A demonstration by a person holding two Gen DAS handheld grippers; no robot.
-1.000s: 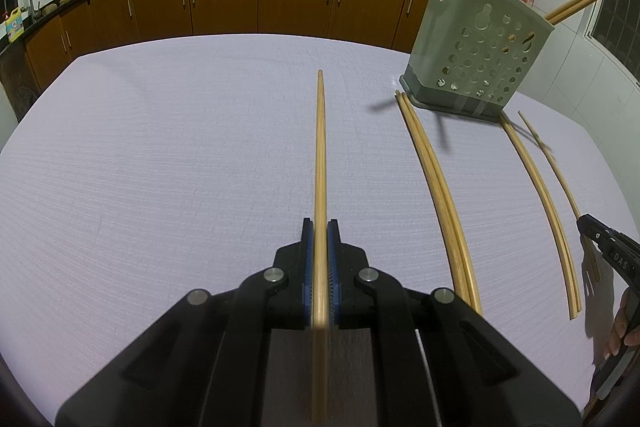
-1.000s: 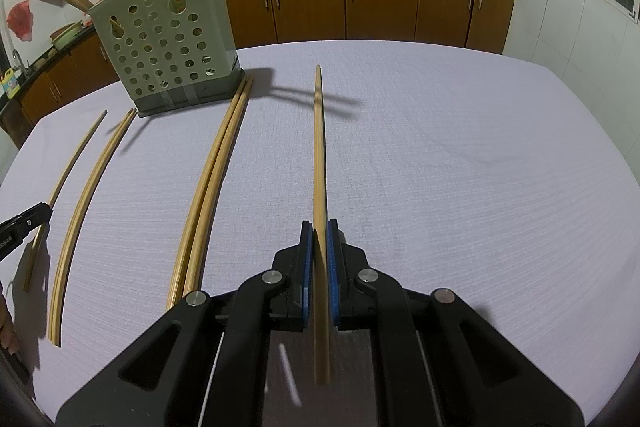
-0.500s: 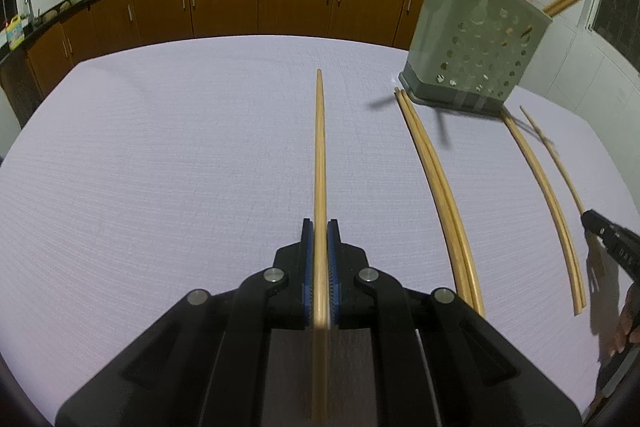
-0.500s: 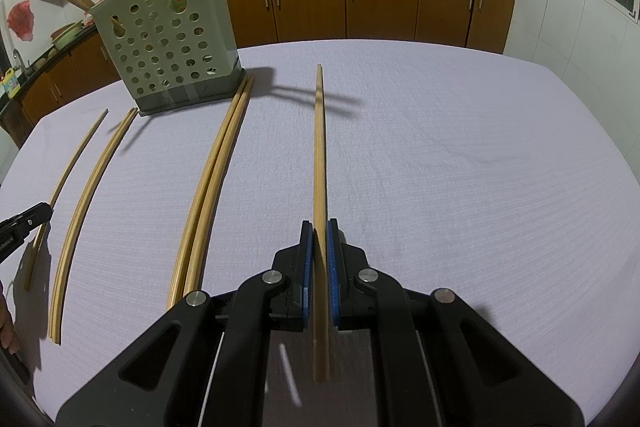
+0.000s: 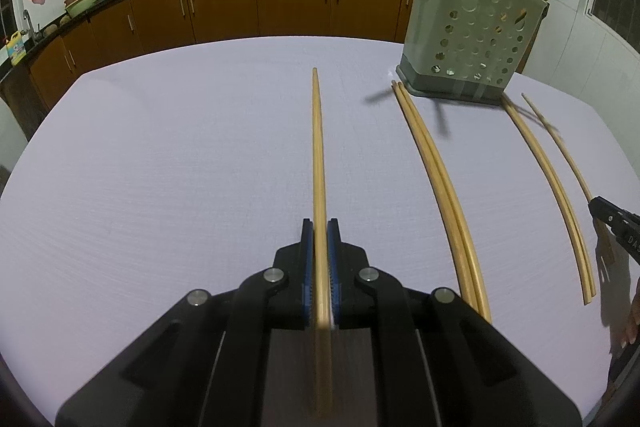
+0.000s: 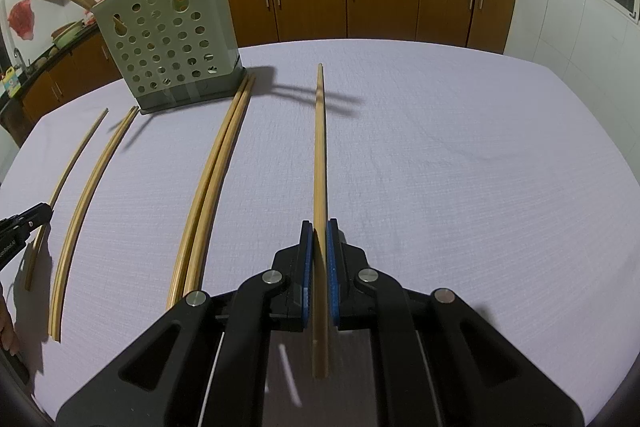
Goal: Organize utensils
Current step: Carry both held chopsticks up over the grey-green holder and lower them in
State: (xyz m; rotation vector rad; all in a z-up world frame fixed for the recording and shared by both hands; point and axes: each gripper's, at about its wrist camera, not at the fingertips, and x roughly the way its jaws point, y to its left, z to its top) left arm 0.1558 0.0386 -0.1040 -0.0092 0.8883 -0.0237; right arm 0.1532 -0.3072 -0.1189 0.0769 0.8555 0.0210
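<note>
I had a chopstick in each gripper. The left gripper [image 5: 320,227] was closed down narrow on one chopstick [image 5: 318,155], its blue pads pressed on either side of the shaft near the thick end, the thin tip reaching out toward the far side of the table [image 5: 160,167]. The right gripper [image 6: 319,227] was pinched just as tight on a second chopstick [image 6: 320,147], held the same way, with a stub of the butt end sticking back behind the pads.

These sticks looked like light bamboo or wood, stiff along their length and smooth enough to twist or slide in a loose pinch. I judged the thick end the right place to hold: more surface for the pads, and the long free tip left clear to steer into an opening. So far off the grip, though, the tip would swing with any small turn of my wrist.

The perforated green holder [image 6: 172,39] stood at the far side of the table with a few chopsticks already leaning out of it. Seen from the right wrist, a pair of chopsticks [image 6: 208,187] lay just left of my held one, running up to the holder's base, and further left were another pair [image 6: 84,203] and a single chopstick [image 6: 68,171].
</note>
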